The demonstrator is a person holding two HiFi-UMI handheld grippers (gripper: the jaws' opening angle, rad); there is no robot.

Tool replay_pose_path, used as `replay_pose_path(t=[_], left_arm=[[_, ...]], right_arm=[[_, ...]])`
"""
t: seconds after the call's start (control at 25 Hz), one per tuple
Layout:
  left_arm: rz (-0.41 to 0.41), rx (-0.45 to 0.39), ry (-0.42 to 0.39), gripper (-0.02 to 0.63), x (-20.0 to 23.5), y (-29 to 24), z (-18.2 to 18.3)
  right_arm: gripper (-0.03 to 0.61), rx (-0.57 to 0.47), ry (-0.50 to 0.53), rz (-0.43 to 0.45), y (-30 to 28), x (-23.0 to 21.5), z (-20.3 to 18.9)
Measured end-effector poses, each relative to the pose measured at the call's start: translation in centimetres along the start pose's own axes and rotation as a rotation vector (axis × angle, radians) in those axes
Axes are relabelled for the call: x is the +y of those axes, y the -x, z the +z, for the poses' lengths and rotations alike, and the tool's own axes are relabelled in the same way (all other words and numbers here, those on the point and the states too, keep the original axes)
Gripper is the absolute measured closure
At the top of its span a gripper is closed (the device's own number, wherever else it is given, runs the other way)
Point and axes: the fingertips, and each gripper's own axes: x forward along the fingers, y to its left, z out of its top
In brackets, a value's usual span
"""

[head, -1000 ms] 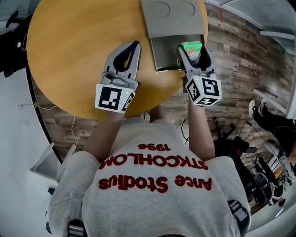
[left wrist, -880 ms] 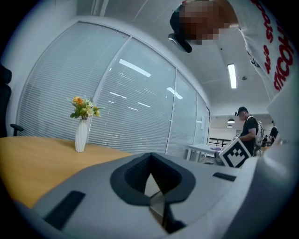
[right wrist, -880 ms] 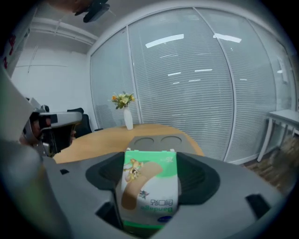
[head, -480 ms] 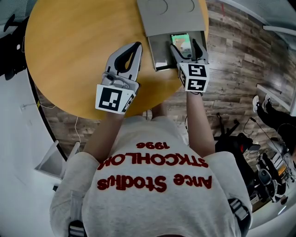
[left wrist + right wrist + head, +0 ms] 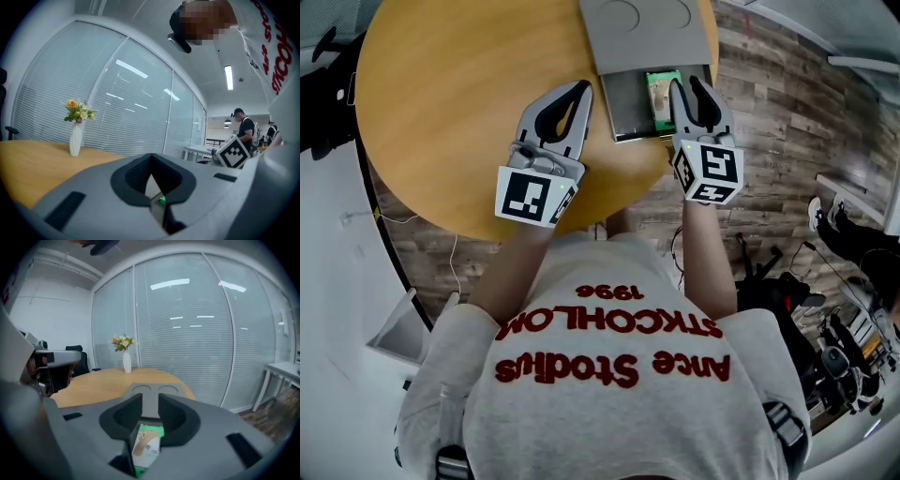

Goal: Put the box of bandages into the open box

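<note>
The green bandage box (image 5: 661,92) lies inside the open grey box (image 5: 619,103), against its right side. The grey box's lid (image 5: 647,28) is folded back behind it. My right gripper (image 5: 686,89) hovers just to the right of and above the bandage box. Its jaws are closing with a narrow gap left, and the pads do not press on anything. In the right gripper view the bandage box (image 5: 147,448) shows low beneath the jaws, with the lid (image 5: 150,392) beyond. My left gripper (image 5: 577,89) rests on the round wooden table (image 5: 459,94), left of the grey box, shut and empty.
A white vase of flowers (image 5: 126,362) stands on the far side of the table and also shows in the left gripper view as the vase (image 5: 75,138). The table's near edge (image 5: 581,202) runs just below both grippers. Glass walls with blinds surround the room, and a person (image 5: 244,129) stands in the background.
A second ago my right gripper held the bandage box over the grey box, then lowered it in. Now the bandage box lies there free, and the gripper has drawn back with narrower jaws. The left gripper stayed put.
</note>
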Motion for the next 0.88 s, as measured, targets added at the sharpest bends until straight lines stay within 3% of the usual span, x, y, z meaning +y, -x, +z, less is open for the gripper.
replay_pose_path(t=[0.16, 0.48, 0.88], left_arm=[[0.000, -0.035, -0.021, 0.614, -0.2, 0.4, 2.0], [0.024, -0.141, -0.083, 0.614, -0.4, 1.7, 7.6], [0.069, -0.238, -0.128, 0.614, -1.0, 4.6, 12.0]], right_arm=[[0.552, -0.122, 0.014, -0.028, 2.6, 0.1, 4.4], [0.565, -0.296, 0.050, -0.036, 7.8, 1.0, 11.7], [0.568, -0.399, 0.086, 0.007, 11.4, 3.5, 15.9]])
